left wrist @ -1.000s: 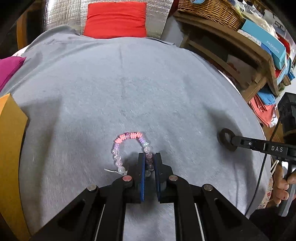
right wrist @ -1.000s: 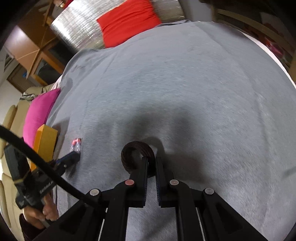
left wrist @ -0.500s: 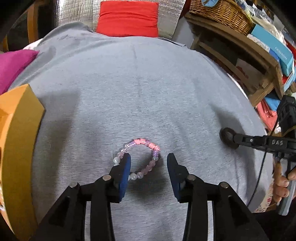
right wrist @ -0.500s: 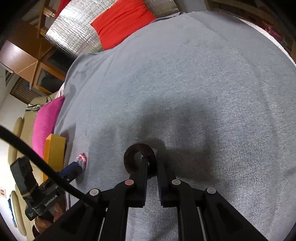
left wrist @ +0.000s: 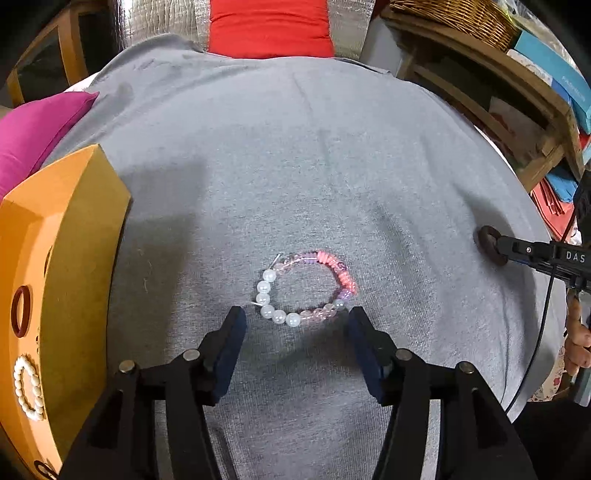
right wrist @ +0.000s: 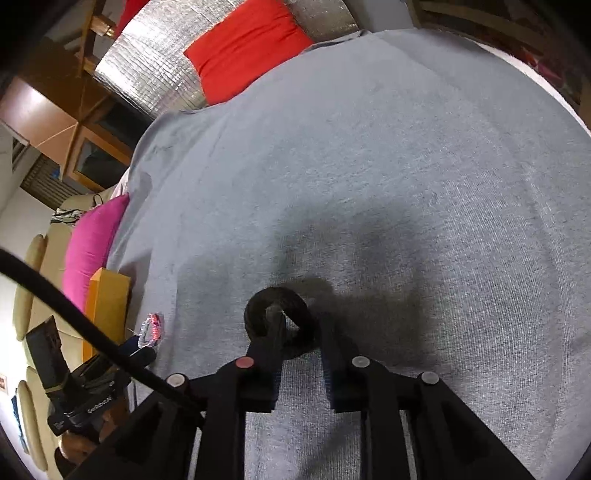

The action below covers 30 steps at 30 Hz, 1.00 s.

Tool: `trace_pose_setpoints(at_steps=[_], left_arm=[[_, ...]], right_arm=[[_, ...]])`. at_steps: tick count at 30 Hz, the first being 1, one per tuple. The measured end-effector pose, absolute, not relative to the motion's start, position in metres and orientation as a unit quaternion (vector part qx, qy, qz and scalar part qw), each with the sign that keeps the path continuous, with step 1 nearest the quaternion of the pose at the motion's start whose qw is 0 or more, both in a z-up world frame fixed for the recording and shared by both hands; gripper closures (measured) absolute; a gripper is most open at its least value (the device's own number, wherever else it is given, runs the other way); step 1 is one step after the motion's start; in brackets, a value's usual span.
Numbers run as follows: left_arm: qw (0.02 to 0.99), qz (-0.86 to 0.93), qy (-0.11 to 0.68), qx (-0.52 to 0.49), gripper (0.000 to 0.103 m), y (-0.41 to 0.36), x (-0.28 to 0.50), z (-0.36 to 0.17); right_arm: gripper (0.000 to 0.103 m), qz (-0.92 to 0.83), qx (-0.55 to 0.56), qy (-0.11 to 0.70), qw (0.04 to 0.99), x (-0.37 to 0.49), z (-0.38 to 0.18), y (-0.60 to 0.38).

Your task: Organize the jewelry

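A bracelet of pink, lilac and white beads (left wrist: 341, 275) lies flat on the grey cloth (left wrist: 295, 166). It rests just ahead of my left gripper (left wrist: 295, 317), whose jaws are opening and touch nothing. In the right wrist view a dark ring (right wrist: 258, 306) lies on the cloth at my right gripper (right wrist: 303, 328). Those jaws are opening too: one finger reaches into the ring's hole, the other stands outside, and the band sits loosely between them. The ring (left wrist: 489, 245) and that gripper also show at the far right of the left wrist view.
An orange box (left wrist: 66, 258) stands at the left edge, with a red ring (left wrist: 22, 306) and a white bead bracelet (left wrist: 27, 387) on top. Pink (left wrist: 33, 129) and red (left wrist: 269, 26) cushions lie beyond the cloth. A wooden shelf (left wrist: 517, 92) with a basket stands at the right.
My left gripper has opened and let go of the bead bracelet, which now lies flat; the orange box has come into its view. The right gripper's jaws have parted around the ring.
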<state>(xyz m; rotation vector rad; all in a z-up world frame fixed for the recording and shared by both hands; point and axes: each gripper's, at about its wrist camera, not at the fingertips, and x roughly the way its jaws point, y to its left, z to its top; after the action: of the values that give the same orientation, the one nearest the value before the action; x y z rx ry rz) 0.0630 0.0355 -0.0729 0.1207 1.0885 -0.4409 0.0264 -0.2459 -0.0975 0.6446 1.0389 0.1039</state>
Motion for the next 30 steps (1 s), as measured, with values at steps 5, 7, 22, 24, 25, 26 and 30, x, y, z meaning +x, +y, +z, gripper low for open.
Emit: trace_pose_setpoints(at_steps=[5,7,22,24,25,26,30], left_arm=[[0.835,-0.203,0.51,0.047,0.044,0.041,0.069,-0.072],[0.835,-0.198,0.511,0.036,0.044,0.04,0.074,-0.071],[0.835,-0.233,0.498,0.016,0.064,0.016,0.077,-0.071],[0.834,-0.238,0.498,0.013,0.064,0.018,0.079,-0.07],[0.833,-0.241,0.497,0.013,0.064,0.02,0.077,-0.07],[0.831,-0.248,0.497,0.014,0.064,0.02,0.078,-0.07],[0.826,-0.254,0.503,0.028,0.064,0.018,0.075,-0.072]], right_arm=[[0.086,0.041,0.274,0.474,0.836,0.03,-0.097,-0.236],[0.087,0.038,0.26,0.468,0.844,0.03,-0.095,-0.232],[0.088,0.074,0.276,0.474,0.833,0.034,-0.1,-0.226],[0.088,0.072,0.273,0.474,0.834,0.034,-0.1,-0.224],[0.088,0.072,0.273,0.474,0.834,0.035,-0.1,-0.224],[0.087,0.072,0.275,0.474,0.834,0.036,-0.1,-0.224],[0.087,0.073,0.281,0.473,0.832,0.036,-0.101,-0.225]])
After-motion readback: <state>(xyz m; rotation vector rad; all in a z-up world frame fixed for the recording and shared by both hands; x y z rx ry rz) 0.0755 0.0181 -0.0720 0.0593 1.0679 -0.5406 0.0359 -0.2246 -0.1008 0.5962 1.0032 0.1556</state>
